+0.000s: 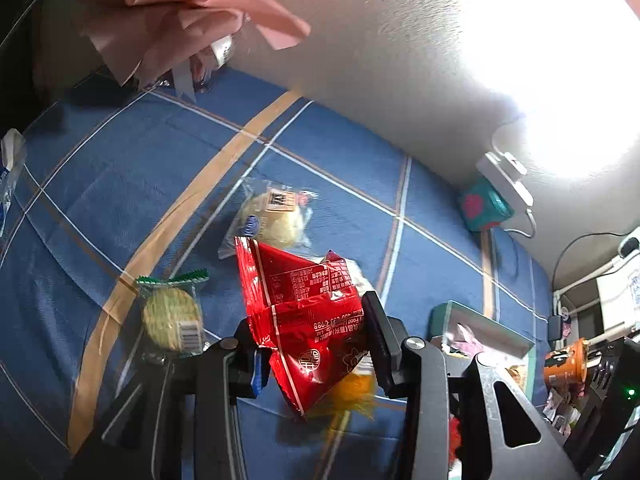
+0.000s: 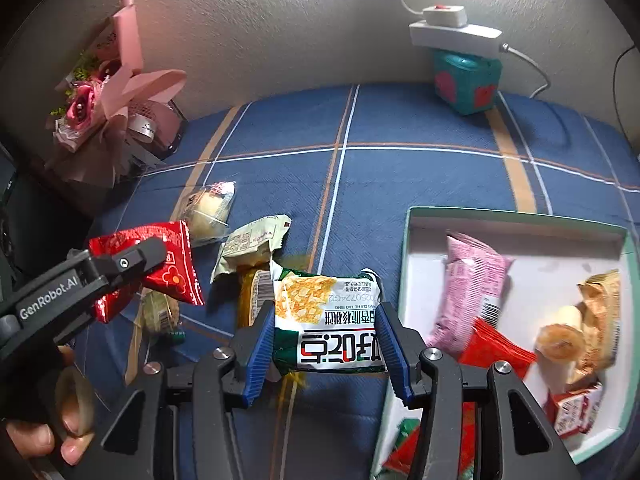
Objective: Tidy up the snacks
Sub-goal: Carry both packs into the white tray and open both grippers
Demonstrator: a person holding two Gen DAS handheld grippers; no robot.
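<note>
left claw (image 1: 308,344): clamped down on a red snack packet (image 1: 298,312), pads pinching both sides of it. Packet hangs crumpled between the fingers, clear of the blue plaid cloth (image 1: 120,200) underneath.
left of the left claw: a round cracker in clear wrap with a green edge (image 1: 172,316), lying flat on the cloth just beside the left finger.
ahead of the left claw: a pale bun in clear wrap (image 1: 272,216), a bit past the red packet's top edge.
far ahead-left of it: a pink wrapped bouquet (image 1: 180,20) up against the wall.
right of the left claw: the green-rimmed box (image 1: 486,320), near the right finger.
right claw (image 2: 328,344): gripping a green and white packet with yellow cracker art (image 2: 328,316), blue pads pressed on both its sides, so it's holding that one.
left of the right claw: the other claw shows up here with its red packet (image 2: 176,264), and the hand (image 2: 48,420) on its handle sits low in the corner.
ahead-left of the right claw: a cream-coloured packet (image 2: 252,244), and just behind the held packet a yellow-orange one (image 2: 250,296), partly hidden.
right of the right claw: the box (image 2: 516,220) again, right beside the right finger, open on top. Inside: a pink packet (image 2: 468,288), a small red one (image 2: 496,350), some tan and golden bits further right.
far ahead-right: a teal box with red hearts (image 2: 466,80) by the wall, white power strip (image 2: 452,28) on top of it.
</note>
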